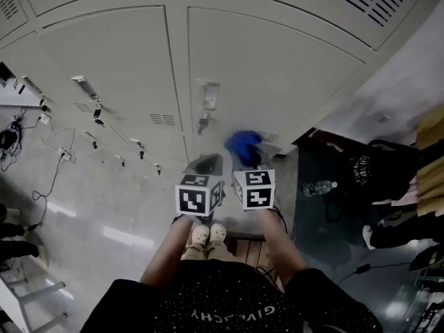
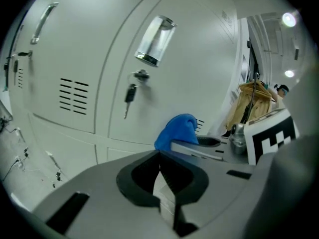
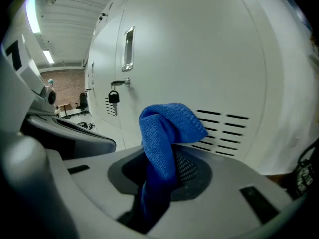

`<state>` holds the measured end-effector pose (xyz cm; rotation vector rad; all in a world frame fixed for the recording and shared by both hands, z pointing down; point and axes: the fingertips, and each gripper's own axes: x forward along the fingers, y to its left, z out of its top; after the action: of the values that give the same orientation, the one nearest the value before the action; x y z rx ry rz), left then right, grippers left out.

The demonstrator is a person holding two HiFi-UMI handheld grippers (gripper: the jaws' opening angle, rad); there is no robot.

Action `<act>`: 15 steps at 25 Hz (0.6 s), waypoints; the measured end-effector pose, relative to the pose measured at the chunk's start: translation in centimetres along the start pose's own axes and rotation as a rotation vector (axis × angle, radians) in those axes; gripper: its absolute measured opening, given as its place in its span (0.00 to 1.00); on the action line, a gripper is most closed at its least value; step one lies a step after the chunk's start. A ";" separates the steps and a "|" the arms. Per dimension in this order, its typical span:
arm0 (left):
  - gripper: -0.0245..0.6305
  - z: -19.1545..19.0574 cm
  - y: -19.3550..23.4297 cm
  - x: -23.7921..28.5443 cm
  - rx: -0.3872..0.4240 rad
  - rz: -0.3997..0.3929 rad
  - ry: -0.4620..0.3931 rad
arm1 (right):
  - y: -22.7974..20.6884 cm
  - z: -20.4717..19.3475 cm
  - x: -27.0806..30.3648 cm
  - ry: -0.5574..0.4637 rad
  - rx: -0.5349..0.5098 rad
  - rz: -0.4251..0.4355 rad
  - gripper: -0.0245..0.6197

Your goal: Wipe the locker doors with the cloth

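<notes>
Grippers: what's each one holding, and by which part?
Right gripper pinches the blue cloth by its bunched lower part; the top sticks out free. Left gripper holds nothing.

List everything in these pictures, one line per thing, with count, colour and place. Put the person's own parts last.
locker doors: several, pale grey, filling the wall ahead
handle: one, silver, recessed in the door ahead of the left gripper
key: one, dark, hanging from the lock under that handle
vent slots: one group, dark, low on the door behind the cloth
cloth: one, blue, standing up out of the right gripper's jaws
water bottle: one, clear, lying on the dark floor at right
cables: several, on the pale floor at left
shoes: two, beige, below the grippers
left gripper: grey, jaws together, empty
right gripper: grey, clamped on the cloth
</notes>
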<state>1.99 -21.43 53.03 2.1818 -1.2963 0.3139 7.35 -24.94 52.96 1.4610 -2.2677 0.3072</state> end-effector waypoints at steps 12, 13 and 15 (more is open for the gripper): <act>0.05 -0.5 9.6 -6.4 -0.098 0.214 -0.071 | 11.1 1.5 5.7 0.021 -0.112 0.208 0.18; 0.05 -0.5 10.0 -6.7 -0.105 0.223 -0.077 | 11.4 1.6 6.1 0.022 -0.120 0.205 0.18; 0.05 -0.6 10.5 -7.1 -0.116 0.237 -0.085 | 11.6 1.8 6.9 0.023 -0.128 0.196 0.18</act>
<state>-10.60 -19.75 53.89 1.9668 -1.5845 0.2340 -6.04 -26.31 55.07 1.1696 -2.3687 0.2309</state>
